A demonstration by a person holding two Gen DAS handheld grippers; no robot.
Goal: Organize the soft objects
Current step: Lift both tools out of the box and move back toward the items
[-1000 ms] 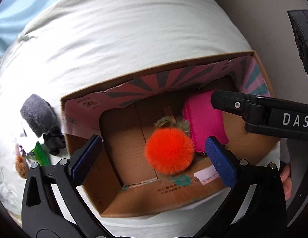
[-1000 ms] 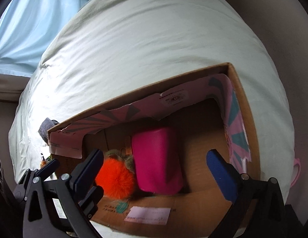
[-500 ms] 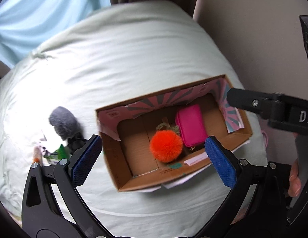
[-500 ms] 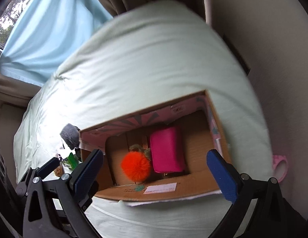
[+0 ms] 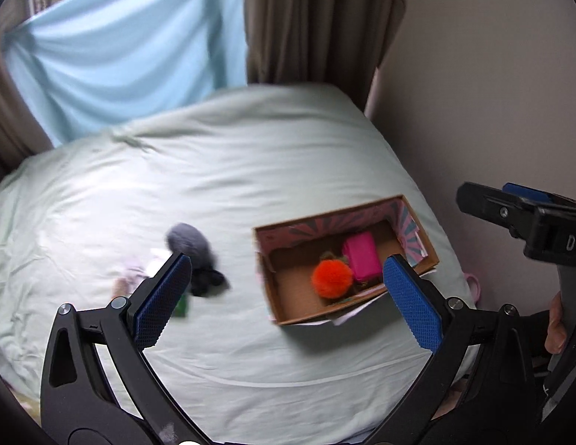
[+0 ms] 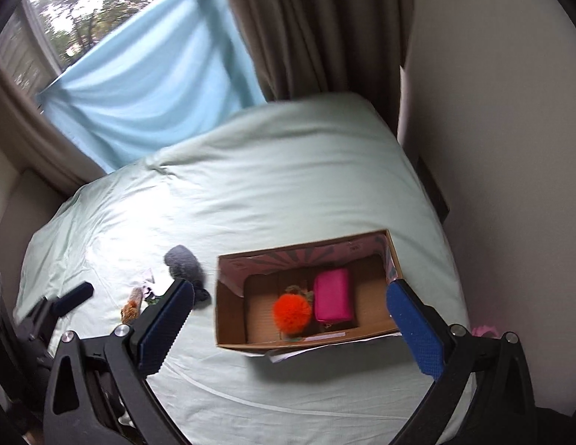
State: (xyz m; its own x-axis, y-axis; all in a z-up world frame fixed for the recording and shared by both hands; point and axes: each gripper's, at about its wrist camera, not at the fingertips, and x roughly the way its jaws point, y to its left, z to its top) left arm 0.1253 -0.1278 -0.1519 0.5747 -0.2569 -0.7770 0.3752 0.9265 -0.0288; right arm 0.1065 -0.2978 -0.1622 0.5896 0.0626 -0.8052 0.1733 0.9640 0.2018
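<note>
A cardboard box [image 5: 277, 307] [image 6: 228, 333] sits on the pale green bed. Inside lie an orange pom-pom [image 5: 331, 278] [image 6: 291, 311] and a pink pouch [image 5: 362, 261] [image 6: 332, 294]. Left of the box rest a grey fluffy object [image 5: 187, 243] [image 6: 182, 257], something black [image 5: 208, 280], a green item [image 5: 182, 304] and a small brown one [image 6: 131, 309]. My left gripper [image 5: 286, 296] hangs high above the bed, open and empty. My right gripper [image 6: 290, 324] is also high, open and empty. The left gripper shows at the right wrist view's left edge [image 6: 67, 302].
The bed [image 5: 251, 170] meets a beige wall [image 5: 492, 74] on the right. Brown curtains [image 6: 310, 26] and a light blue sheet [image 6: 150, 70] over the window stand behind. A pink item [image 6: 483, 330] peeks out at the bed's right edge. A hand [image 5: 555, 322] holds the right gripper.
Both grippers have pulled up and back from the box, so the whole bed, curtains and window now show. The box's contents stay in place.
</note>
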